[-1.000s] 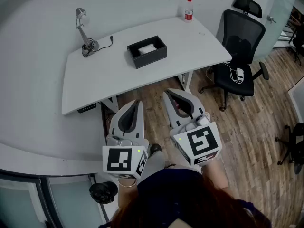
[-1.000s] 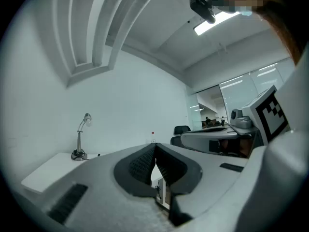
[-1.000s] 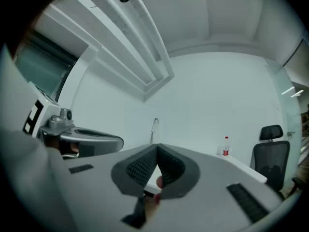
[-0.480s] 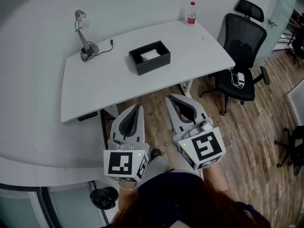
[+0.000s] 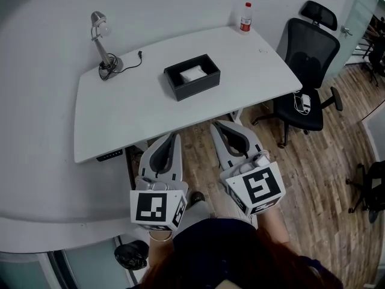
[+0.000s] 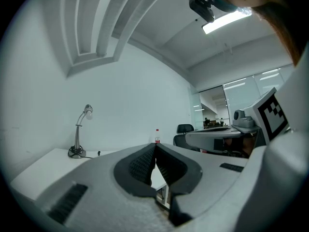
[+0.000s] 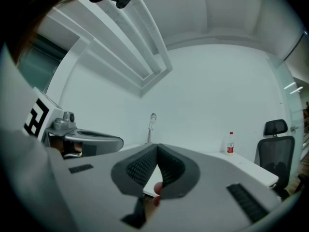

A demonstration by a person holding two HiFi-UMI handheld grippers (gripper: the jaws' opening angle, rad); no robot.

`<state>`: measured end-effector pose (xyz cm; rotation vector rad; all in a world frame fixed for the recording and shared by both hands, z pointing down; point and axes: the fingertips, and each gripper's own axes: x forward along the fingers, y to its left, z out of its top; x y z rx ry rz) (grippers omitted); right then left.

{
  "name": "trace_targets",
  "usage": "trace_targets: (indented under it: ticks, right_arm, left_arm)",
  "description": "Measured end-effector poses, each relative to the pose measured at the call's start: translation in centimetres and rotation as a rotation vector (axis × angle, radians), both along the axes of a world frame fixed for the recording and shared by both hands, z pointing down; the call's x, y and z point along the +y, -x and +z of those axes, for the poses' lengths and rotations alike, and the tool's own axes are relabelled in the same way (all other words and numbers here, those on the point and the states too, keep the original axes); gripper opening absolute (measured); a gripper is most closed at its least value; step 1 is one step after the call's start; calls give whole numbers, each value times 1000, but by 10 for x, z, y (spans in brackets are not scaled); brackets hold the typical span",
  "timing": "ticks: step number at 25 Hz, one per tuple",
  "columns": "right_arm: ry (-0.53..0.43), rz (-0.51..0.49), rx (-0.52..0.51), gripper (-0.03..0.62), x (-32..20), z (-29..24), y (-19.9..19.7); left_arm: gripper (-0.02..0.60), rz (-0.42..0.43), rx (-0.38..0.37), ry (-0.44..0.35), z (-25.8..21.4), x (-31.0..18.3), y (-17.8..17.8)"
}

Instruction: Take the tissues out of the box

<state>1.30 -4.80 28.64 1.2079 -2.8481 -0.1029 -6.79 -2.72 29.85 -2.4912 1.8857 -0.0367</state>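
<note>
- The person is holding the white plastic left gripper (image 5: pixel 175 135) level over the brown wood-plank floor (image 5: pixel 313 161), just short of the near edge of the table. Its jaws are clenched tip to tip, gripping nothing.
- The white plastic right gripper (image 5: pixel 214 124) is pointing the same way just to the right of it. Its jaws are likewise pressing together with nothing between them.
- The black rectangular open-topped box (image 5: pixel 195 87) is sitting around the middle of the white curved-edge table (image 5: pixel 120 110), on the far side of both grippers and well apart from them.
- The white tissues (image 5: pixel 194 73) are lying inside the box.
- A silver gooseneck desk lamp (image 5: pixel 101 41) is standing at the table's far left corner.
- A clear plastic bottle with a red label (image 5: pixel 245 18) is standing at the far right corner.
- A black office chair (image 5: pixel 307 59) is standing to the right of the table.
</note>
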Motion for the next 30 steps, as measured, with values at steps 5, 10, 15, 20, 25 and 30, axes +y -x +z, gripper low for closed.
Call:
trace_targets:
  ticks: [5, 10, 15, 20, 25, 30]
  right_arm:
    - [0, 3, 16, 18, -16, 1, 12]
    - [12, 7, 23, 18, -32, -1, 24]
    - [36, 17, 17, 18, -49, -1, 34]
    - [33, 29, 29, 18, -63, -2, 47]
    - [34, 50, 38, 18, -74, -5, 57]
    - [41, 75, 41, 20, -82, -6, 59]
  left_arm:
    - [25, 13, 10, 8, 2, -18, 10]
    - [25, 25, 13, 8, -1, -35, 20]
    - [25, 34, 14, 3, -5, -52, 33]
    - [25, 55, 18, 8, -2, -65, 45]
    - [25, 85, 18, 3, -6, -76, 52]
    - [25, 110, 18, 1, -7, -84, 55]
